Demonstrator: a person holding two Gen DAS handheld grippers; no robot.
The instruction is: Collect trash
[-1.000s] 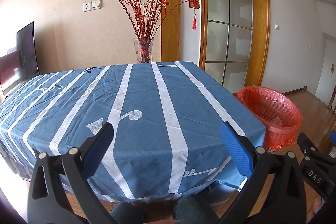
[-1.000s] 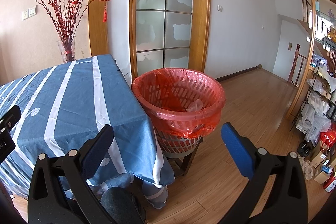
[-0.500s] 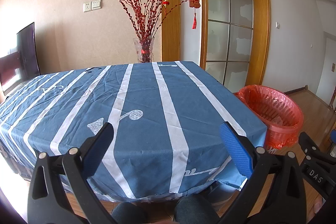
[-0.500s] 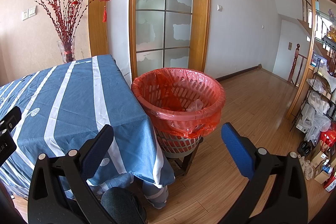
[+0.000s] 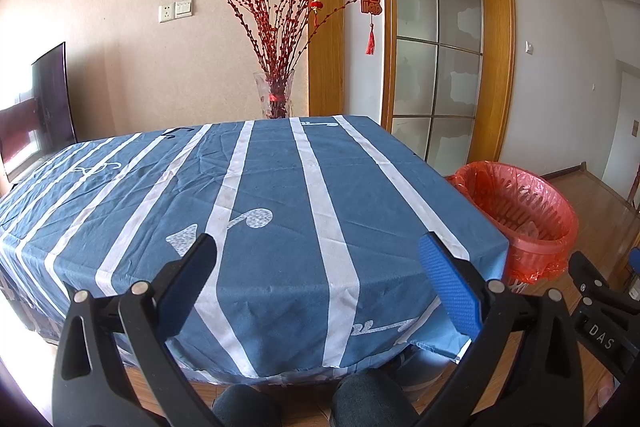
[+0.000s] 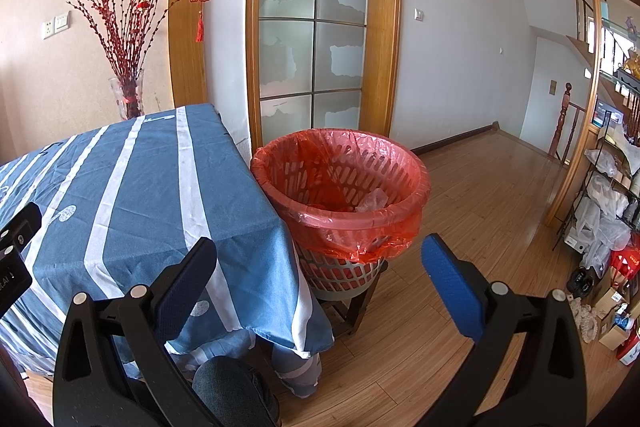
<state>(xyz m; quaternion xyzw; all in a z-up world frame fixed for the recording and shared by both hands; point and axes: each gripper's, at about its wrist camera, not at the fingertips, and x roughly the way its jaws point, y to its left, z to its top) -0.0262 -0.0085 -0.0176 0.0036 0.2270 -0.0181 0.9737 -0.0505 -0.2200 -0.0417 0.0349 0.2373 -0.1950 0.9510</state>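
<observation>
Both the left claw (image 5: 316, 267) and right claw (image 6: 320, 263) were spread and empty. The worktop (image 5: 280, 187) bore no visible trash; the lined bin (image 6: 344, 215) beside it held crumpled pieces (image 6: 372, 199). Collection appeared essentially complete.
</observation>
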